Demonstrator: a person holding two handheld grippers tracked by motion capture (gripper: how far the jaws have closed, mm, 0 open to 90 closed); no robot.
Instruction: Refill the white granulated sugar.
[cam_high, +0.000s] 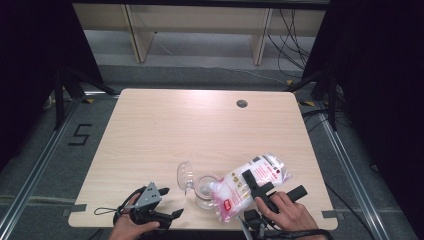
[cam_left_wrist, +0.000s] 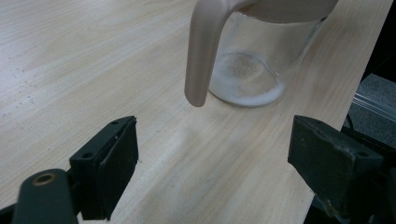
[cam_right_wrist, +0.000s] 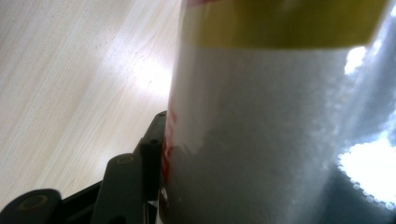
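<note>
A clear glass jar (cam_high: 204, 192) stands near the table's front edge with its hinged lid (cam_high: 185, 176) swung open to the left. A thin layer of white granules lies in the jar (cam_left_wrist: 252, 70), behind a beige lid arm (cam_left_wrist: 203, 51). My right gripper (cam_high: 274, 182) is shut on a clear bag of white granules (cam_high: 250, 182) with red print. The bag is tilted, its lower end at the jar's mouth. Up close, the bag (cam_right_wrist: 280, 130) presses against one finger (cam_right_wrist: 149, 154). My left gripper (cam_high: 171, 202) rests open left of the jar, with nothing between its fingers (cam_left_wrist: 112, 163).
The pale wooden table (cam_high: 200, 130) has a round cable hole (cam_high: 242, 103) at the back right. Its front edge runs just under both hands. Wooden furniture legs and cables stand beyond the far edge.
</note>
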